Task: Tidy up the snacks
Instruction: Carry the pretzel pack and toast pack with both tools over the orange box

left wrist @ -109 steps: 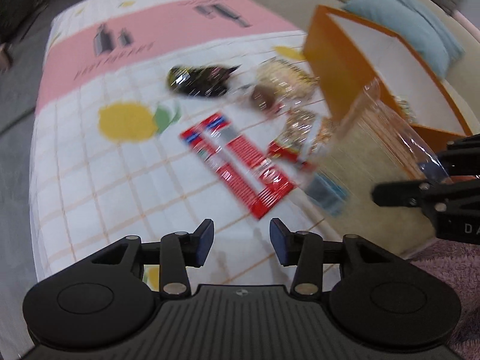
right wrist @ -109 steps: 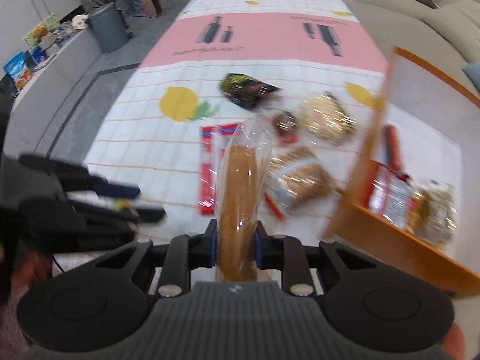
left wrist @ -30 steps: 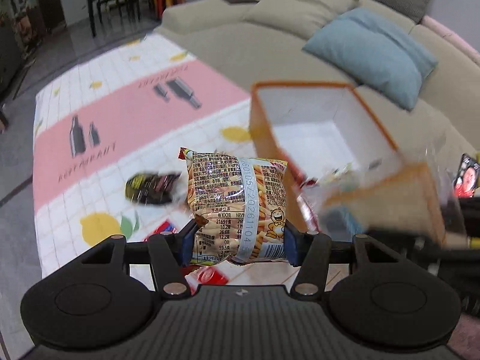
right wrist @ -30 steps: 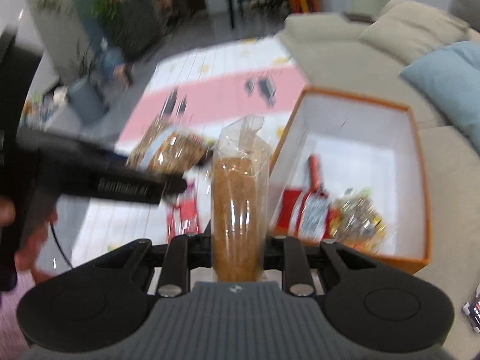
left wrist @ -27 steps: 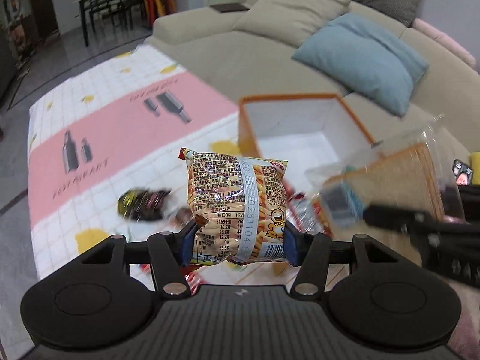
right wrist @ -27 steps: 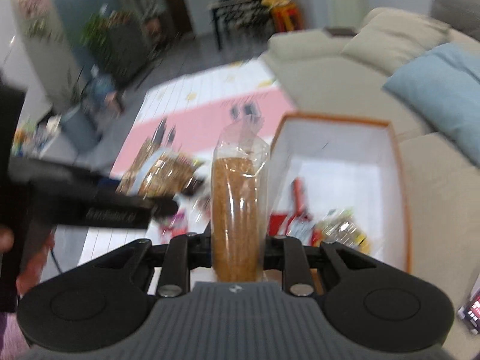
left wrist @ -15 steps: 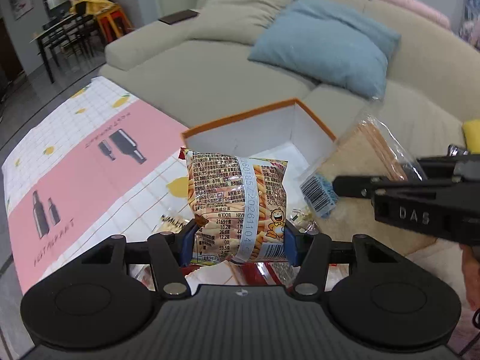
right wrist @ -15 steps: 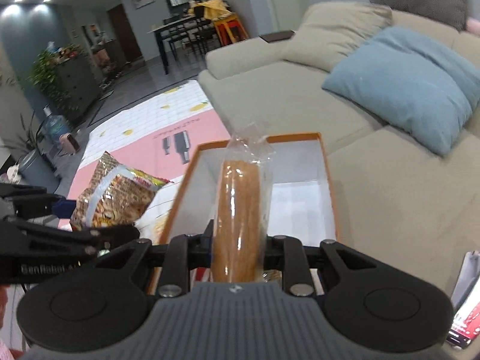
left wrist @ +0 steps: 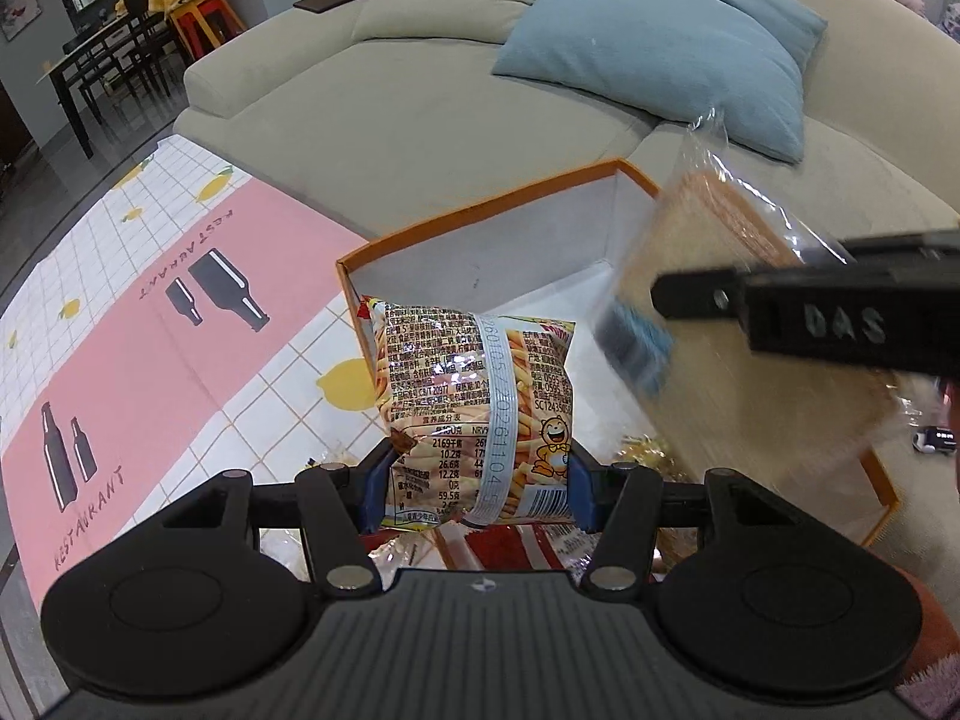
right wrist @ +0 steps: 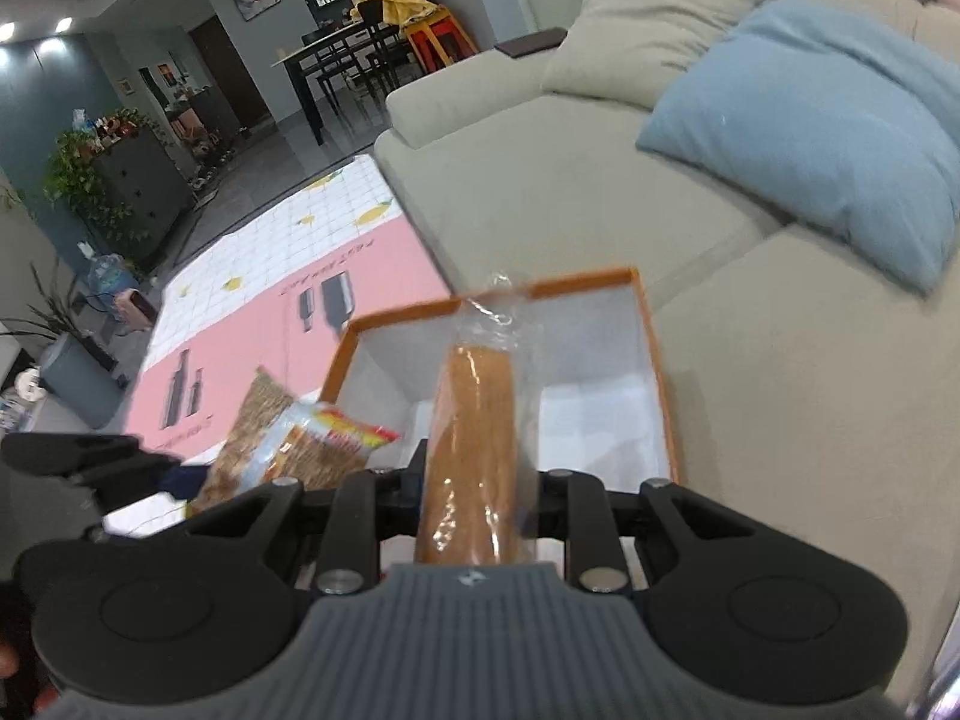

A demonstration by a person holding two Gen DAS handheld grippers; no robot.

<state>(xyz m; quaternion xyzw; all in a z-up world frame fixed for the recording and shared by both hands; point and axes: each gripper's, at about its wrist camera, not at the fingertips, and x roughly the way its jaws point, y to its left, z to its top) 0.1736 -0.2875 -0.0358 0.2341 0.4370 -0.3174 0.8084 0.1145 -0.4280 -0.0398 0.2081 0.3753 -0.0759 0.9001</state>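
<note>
My left gripper (left wrist: pixel 477 495) is shut on a snack-stick bag (left wrist: pixel 474 408), held upright above the near side of the orange box (left wrist: pixel 480 222). The bag also shows in the right wrist view (right wrist: pixel 288 441). My right gripper (right wrist: pixel 474 501) is shut on a clear bag of brown bread (right wrist: pixel 474 450), held over the orange box (right wrist: pixel 651 360) with its white inside. That bread bag shows blurred in the left wrist view (left wrist: pixel 750 324), with the right gripper (left wrist: pixel 804 324) at the right. Several wrapped snacks (left wrist: pixel 645 450) lie in the box bottom.
The box sits at the edge of a pink and white picnic mat (left wrist: pixel 150 324) against a beige sofa (left wrist: pixel 432 96) with a blue cushion (left wrist: pixel 660 36). A phone (left wrist: pixel 933 438) lies at the far right. A dining table and cabinet stand far back.
Both grippers have moved from over the mat to above the orange box, each still holding its bag. The left gripper picked up the snack-stick bag since the oldest frame.
</note>
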